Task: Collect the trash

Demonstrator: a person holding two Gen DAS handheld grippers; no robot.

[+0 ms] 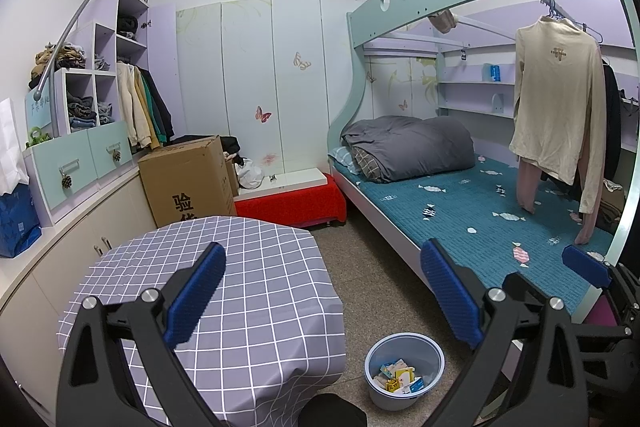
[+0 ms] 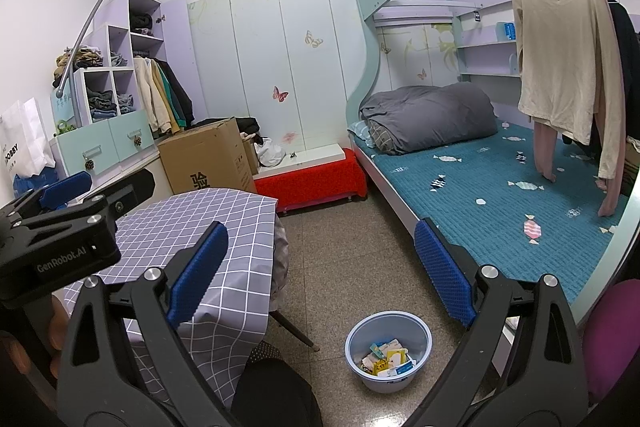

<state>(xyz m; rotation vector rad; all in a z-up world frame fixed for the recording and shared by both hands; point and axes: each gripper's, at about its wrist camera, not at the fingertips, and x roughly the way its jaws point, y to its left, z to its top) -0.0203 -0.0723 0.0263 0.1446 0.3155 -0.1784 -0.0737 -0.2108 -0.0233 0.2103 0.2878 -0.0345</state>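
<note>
pale blue plastic bin (image 1: 404, 371) is sitting on the speckled floor (image 1: 372, 267), between the bench (image 1: 224, 291) and the bed (image 1: 492, 223), and it is holding a heap of trash (image 1: 398, 379): small cards and wrappers in white, yellow and blue. nothing is lying over its mouth. the bench is wearing a grey cloth with a white grid, and its top is showing no loose scraps in either view.

left tongs (image 1: 320, 301) are hanging spread wide, gripping nothing, with blue ribbed pads (image 1: 196, 299) framing the bench edge and the bin below. right tongs (image 2: 320, 281) are likewise spread and empty, hovering above the floor with the bin just beneath them; in the right wrist view the left tongs are showing at the left edge over the bench.

a cardboard box (image 1: 188, 183) is standing behind the bench, a red-draped low platform (image 1: 292, 201) beside it. a folded grey quilt (image 1: 412, 147) is lying on the bed, and a cream shirt (image 1: 560, 107) is hanging above it.
</note>
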